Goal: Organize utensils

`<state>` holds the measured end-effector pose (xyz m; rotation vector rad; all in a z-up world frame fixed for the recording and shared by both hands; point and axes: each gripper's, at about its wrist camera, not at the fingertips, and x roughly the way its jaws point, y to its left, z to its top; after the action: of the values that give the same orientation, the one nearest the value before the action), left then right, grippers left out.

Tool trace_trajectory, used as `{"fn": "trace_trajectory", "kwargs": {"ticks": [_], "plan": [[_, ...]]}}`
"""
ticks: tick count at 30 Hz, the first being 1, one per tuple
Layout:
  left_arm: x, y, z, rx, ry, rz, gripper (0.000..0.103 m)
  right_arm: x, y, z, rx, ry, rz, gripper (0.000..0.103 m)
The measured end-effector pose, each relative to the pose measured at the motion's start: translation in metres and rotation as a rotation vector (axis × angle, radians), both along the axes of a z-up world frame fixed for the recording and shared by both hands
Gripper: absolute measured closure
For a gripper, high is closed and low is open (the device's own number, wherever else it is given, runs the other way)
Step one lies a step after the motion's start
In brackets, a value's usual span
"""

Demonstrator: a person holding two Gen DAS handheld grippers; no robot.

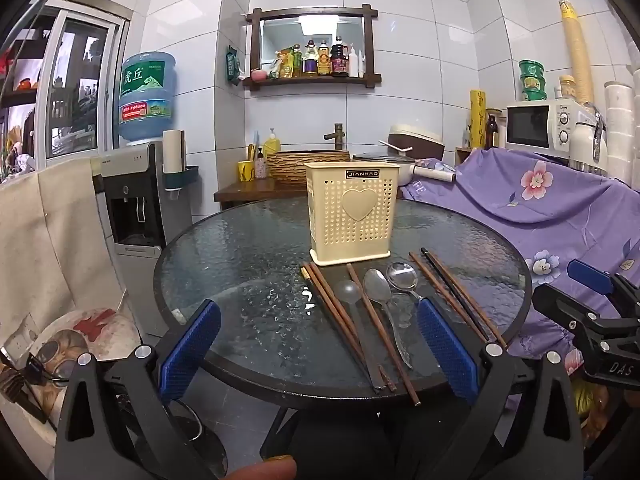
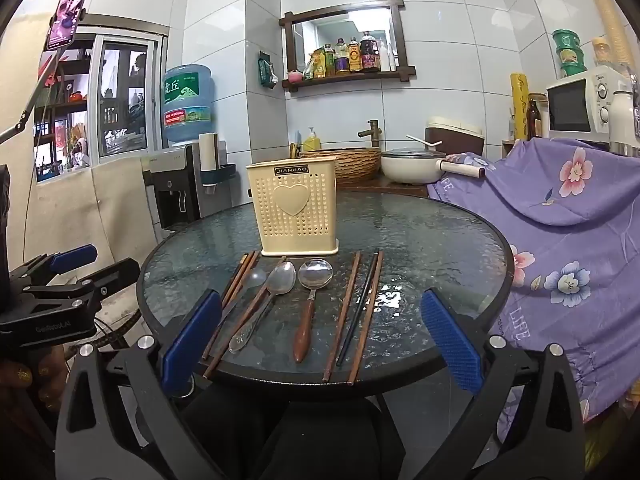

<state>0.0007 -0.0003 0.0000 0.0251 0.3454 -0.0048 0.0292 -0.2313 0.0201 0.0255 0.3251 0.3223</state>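
Glass table (image 2: 440, 232): round, dark-rimmed, textured top; carries all the utensils and the holder.
Holder (image 2: 294, 208): cream plastic utensil basket (image 1: 352, 216), perforated walls, raised heart on the front, black label near the top rim. Stands upright toward the far middle of the table, nothing showing above its rim.
Utensil row: laid flat just in front of the holder, handles pointing toward the near edge.
Left chopsticks (image 2: 236, 280): brown bundle at the left end of the row, a clear plastic spoon (image 2: 256, 278) lying against it.
Metal spoon (image 2: 282, 276): bowl up near the holder, patterned handle angling toward the near left.
Wooden-handled spoon (image 2: 314, 274): round steel bowl, brown handle straight toward the near edge; middle of the row.
Right chopsticks (image 2: 360, 308): two brown sticks and one black one, side by side, ends reaching the table rim.
Left gripper (image 1: 320, 344): blue-padded jaws spread wide, nothing between the pads; hovers over the near edge, short of the utensils.
Right gripper (image 2: 320, 340): jaws likewise spread wide and empty, above the near rim.
Surroundings: purple floral cloth (image 2: 560, 220) draped to the right; water dispenser (image 1: 140, 184) to the left.
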Motion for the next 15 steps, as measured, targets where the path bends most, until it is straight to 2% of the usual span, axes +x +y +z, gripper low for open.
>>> {"fn": "trace_trajectory", "kwargs": {"ticks": [15], "plan": [[0.0033,0.0030,-0.0034,-0.017,0.018,0.005,0.006,0.0023,0.0009,-0.0009,-0.003,0.015,0.001,0.005]]}}
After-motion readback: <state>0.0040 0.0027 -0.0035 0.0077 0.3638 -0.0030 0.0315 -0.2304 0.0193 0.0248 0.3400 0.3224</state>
